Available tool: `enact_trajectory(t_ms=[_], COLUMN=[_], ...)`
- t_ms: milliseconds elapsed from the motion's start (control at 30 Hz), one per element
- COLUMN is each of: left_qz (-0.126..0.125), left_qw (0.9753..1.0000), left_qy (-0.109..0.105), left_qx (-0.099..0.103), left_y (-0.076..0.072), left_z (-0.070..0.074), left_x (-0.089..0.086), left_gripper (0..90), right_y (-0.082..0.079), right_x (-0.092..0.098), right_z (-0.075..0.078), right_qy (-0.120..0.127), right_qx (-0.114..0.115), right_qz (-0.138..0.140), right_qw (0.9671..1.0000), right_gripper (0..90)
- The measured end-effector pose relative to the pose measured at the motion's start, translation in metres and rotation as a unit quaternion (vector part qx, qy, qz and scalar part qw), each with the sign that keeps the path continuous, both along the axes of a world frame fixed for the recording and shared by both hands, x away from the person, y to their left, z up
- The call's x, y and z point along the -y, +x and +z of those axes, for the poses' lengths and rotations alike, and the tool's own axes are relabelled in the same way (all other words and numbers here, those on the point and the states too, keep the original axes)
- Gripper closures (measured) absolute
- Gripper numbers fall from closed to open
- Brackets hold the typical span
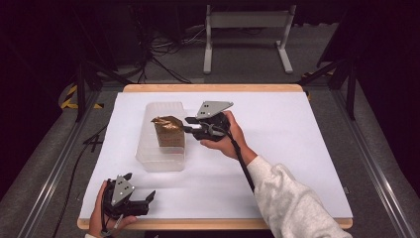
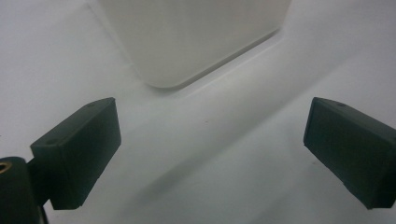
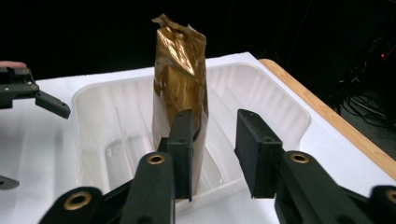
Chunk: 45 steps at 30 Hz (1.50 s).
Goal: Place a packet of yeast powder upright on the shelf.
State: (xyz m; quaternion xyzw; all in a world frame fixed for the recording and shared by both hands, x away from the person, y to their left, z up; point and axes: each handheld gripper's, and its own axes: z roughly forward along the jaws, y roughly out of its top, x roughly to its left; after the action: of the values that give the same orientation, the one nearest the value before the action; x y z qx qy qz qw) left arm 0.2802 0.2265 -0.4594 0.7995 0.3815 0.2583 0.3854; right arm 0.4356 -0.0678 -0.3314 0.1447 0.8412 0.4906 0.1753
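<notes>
Two tongs are at work over a white table (image 1: 277, 148). A gold bag (image 1: 169, 130) stands upright inside a clear bin (image 1: 161, 161) on the left half of the table, its crumpled top rising above the rim; in the right gripper view the bag (image 3: 180, 79) stands against the near wall of the bin (image 3: 261, 93). No brand, label or writing can be read on the bag (its foil shows nothing but creases and glare), and the bin is plain too. The right tongs (image 1: 190, 125) hover at the bin's right side, just beside the bag; seen from their own camera, the right tongs (image 3: 212, 149) are released, one jaw in front of the bag's lower part and the other standing clear of it, so nothing is gripped. The left tongs (image 1: 143, 198) rest near the front edge of the table, apart from the bin, held in the person's left hand (image 1: 99, 210). Their jaws are spread wide and empty; the left tongs (image 2: 210, 140) face bare table with a corner of the bin (image 2: 187, 42) ahead.
</notes>
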Motion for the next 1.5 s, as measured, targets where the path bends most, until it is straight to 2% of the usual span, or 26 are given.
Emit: enact_trajectory(t_ms=[167,367,600,833,900,1067,1300,1367,1500], left_qz=[0.002,0.002,0.001,0.002,0.003,0.002,0.002,0.003,0.004], left_qw=[1.0000,1.0000,1.0000,1.0000,1.0000,1.0000,1.0000,1.0000,1.0000], left_qy=[-0.002,-0.002,0.002,0.006,0.003,0.003,0.006,0.005,0.005], left_qx=[0.002,0.002,0.003,0.004,0.003,0.004,0.003,0.003,0.004], left_y=[-0.001,-0.001,-0.001,-0.001,-0.001,-0.001,-0.001,-0.001,-0.001], left_z=[0.000,0.000,0.001,0.001,0.001,0.001,0.001,0.001,0.001], left_x=[0.000,0.000,0.001,0.001,0.001,0.001,0.001,0.001,0.002], left_gripper=[4.9,4.9,5.0,5.0,5.0,5.0,5.2,5.2,5.2], right_y=[-0.003,-0.007,-0.011,-0.013,-0.014,-0.017,-0.024,-0.026,-0.030], right_x=[0.009,0.021,0.046,0.063,0.067,0.076,0.092,0.095,0.101], right_z=[0.004,0.010,0.017,0.019,0.019,0.021,0.023,0.021,0.018], right_qy=[-0.004,-0.015,-0.030,-0.037,-0.042,-0.051,-0.084,-0.098,-0.111], right_qx=[0.001,0.013,0.027,0.032,0.039,0.046,0.059,0.068,0.067], right_qz=[-0.011,-0.021,-0.054,-0.063,-0.074,-0.085,-0.091,-0.097,-0.099], right_qw=[0.9999,0.9996,0.9977,0.9968,0.9956,0.9940,0.9906,0.9881,0.9866], right_gripper=[62.1,58.7,51.9,46.8,42.6,38.9,32.1,30.5,28.0])
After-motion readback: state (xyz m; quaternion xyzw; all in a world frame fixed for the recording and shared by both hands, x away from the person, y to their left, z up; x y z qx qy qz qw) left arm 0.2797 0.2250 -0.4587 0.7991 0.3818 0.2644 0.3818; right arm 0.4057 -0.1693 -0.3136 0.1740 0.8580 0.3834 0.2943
